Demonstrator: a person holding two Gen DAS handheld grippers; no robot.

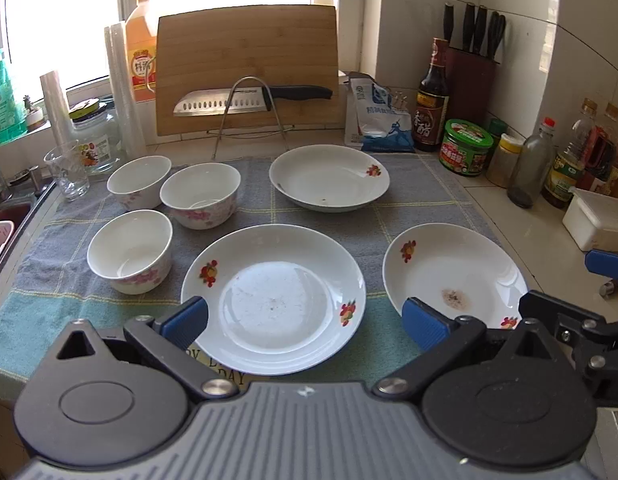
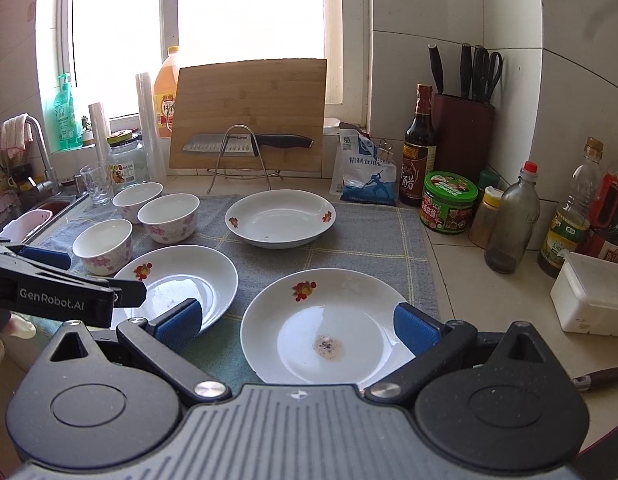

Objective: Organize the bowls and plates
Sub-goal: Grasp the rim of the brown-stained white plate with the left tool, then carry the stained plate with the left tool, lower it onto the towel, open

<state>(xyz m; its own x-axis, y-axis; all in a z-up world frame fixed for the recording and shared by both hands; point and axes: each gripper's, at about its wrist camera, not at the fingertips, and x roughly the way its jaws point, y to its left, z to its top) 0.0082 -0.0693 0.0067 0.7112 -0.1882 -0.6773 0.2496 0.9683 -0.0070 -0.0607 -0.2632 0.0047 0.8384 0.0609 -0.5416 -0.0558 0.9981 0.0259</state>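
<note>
Three white plates with fruit prints lie on a grey checked cloth (image 1: 409, 184): a near middle plate (image 1: 273, 300), a near right plate (image 1: 455, 276) with a brown stain, and a far plate (image 1: 329, 178). Three white bowls with pink flowers stand at the left (image 1: 131, 254), (image 1: 201, 194), (image 1: 139, 182). My left gripper (image 1: 305, 322) is open, held above the near edge of the middle plate. My right gripper (image 2: 297, 326) is open above the stained plate (image 2: 329, 328). In the right wrist view the middle plate (image 2: 181, 284), the far plate (image 2: 281, 218) and the bowls (image 2: 103, 246) show too.
A cutting board (image 1: 249, 72) with a knife (image 1: 253, 98) on a wire stand leans at the back. Bottles, jars and a knife block (image 1: 471, 80) line the right wall. A white lidded box (image 1: 599, 220) sits right. A glass (image 1: 67, 170) and sink (image 1: 9, 216) are at the left.
</note>
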